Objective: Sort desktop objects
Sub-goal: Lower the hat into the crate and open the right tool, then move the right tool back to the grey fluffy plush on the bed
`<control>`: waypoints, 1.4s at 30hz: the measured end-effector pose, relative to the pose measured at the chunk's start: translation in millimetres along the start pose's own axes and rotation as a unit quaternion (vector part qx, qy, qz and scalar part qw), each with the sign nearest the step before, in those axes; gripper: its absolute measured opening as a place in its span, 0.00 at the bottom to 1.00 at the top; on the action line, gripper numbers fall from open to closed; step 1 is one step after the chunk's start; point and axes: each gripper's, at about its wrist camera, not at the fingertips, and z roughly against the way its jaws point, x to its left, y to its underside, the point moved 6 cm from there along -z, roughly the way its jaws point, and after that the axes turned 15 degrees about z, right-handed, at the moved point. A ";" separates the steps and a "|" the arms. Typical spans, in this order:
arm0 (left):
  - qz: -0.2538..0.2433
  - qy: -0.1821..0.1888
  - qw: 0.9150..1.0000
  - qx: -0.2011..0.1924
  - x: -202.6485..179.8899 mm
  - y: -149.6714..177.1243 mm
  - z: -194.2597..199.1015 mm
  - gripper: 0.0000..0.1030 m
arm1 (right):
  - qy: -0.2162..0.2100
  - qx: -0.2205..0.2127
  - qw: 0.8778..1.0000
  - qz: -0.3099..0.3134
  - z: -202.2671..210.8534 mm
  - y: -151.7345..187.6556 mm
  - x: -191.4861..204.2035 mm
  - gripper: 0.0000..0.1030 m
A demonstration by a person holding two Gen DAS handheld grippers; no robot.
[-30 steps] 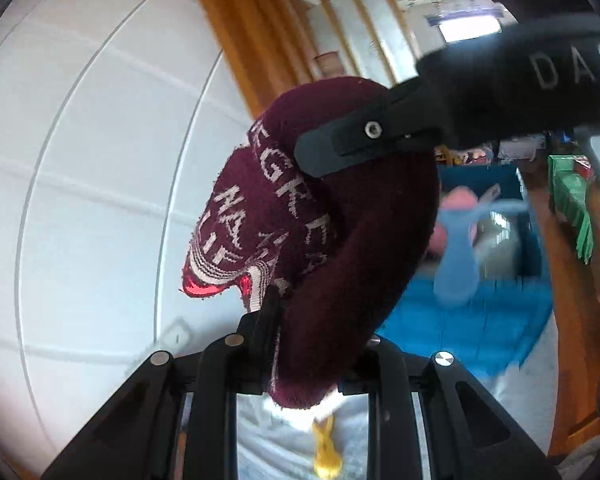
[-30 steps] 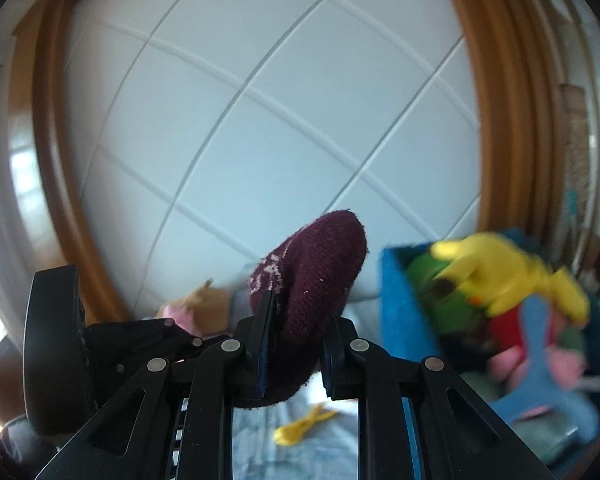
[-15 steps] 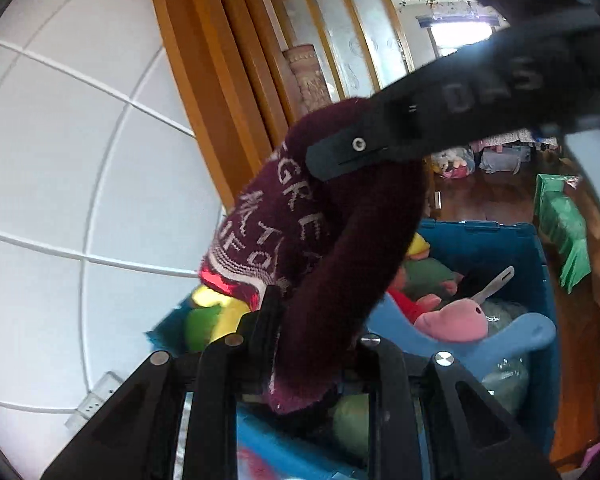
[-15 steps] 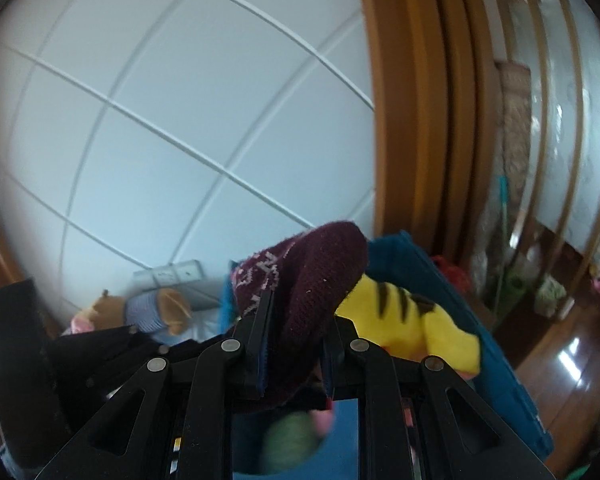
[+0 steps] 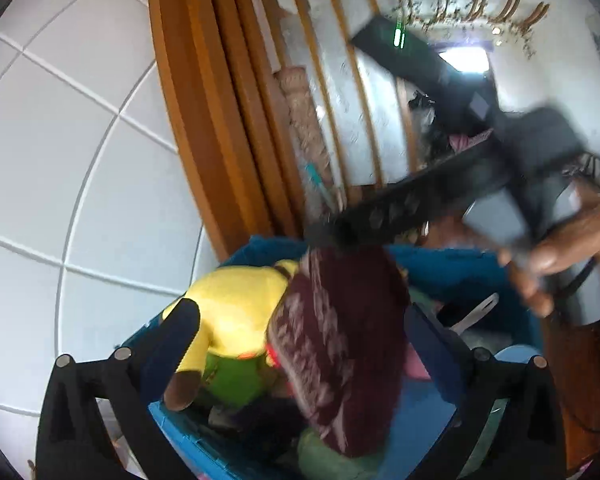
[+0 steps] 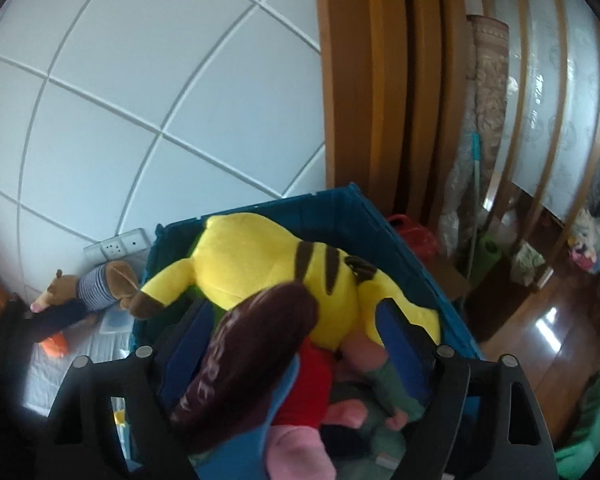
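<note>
A maroon knit hat (image 5: 340, 344) with pale lettering falls free between my open left gripper's (image 5: 300, 344) fingers, above a blue bin (image 5: 452, 268). It also shows in the right wrist view (image 6: 252, 356), loose between my open right gripper's (image 6: 292, 344) fingers. The bin (image 6: 380, 224) is full of soft toys, with a yellow plush (image 6: 276, 264) on top. The yellow plush also shows in the left wrist view (image 5: 236, 312). The right gripper body (image 5: 480, 184) crosses the left wrist view above the hat, blurred.
A white tiled wall (image 6: 140, 100) and a wooden door frame (image 6: 380, 80) stand behind the bin. A brown plush in a striped shirt (image 6: 96, 284) lies on the grey surface left of the bin, near a wall socket (image 6: 116, 244). Wooden floor (image 6: 560, 320) lies to the right.
Both grippers carried the hat over the bin and have opened. The hat has left both grips and drops toward the toys. The right gripper has pulled away upward.
</note>
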 end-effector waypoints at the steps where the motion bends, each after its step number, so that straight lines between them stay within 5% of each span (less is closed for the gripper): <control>1: 0.001 0.001 1.000 0.001 -1.9 -2.6 2.5 1.00 | 0.003 0.000 1.000 -0.001 0.0 1.6 -3.4 0.81; 7: 0.021 0.009 1.000 -0.018 -3.0 -8.8 35.2 1.00 | 0.044 -0.013 0.999 0.001 24.3 9.2 -18.7 0.85; 11: 0.061 -0.008 0.997 -0.057 29.4 9.2 91.3 1.00 | 0.030 -0.073 0.997 -0.017 76.3 15.5 -7.4 0.90; 14: 0.084 -0.044 0.992 -0.082 64.4 42.7 138.9 1.00 | 0.001 -0.131 0.991 -0.019 113.3 24.1 30.3 0.99; 20: 0.072 -0.160 0.982 -0.068 130.6 126.6 213.8 1.00 | -0.057 -0.199 0.978 0.019 144.9 49.9 149.6 1.00; 26: 0.117 -0.224 0.966 -0.046 199.1 193.3 277.7 1.00 | -0.145 -0.168 0.973 0.057 114.1 79.0 276.8 1.00; 33: 0.171 -0.251 0.951 -0.061 256.6 226.5 330.1 1.00 | -0.148 -0.108 0.978 0.098 51.5 118.1 362.2 1.00; 42: 0.154 -0.250 0.955 -0.037 265.7 223.3 280.9 1.00 | -0.161 -0.014 0.982 0.098 -41.4 161.7 394.2 1.00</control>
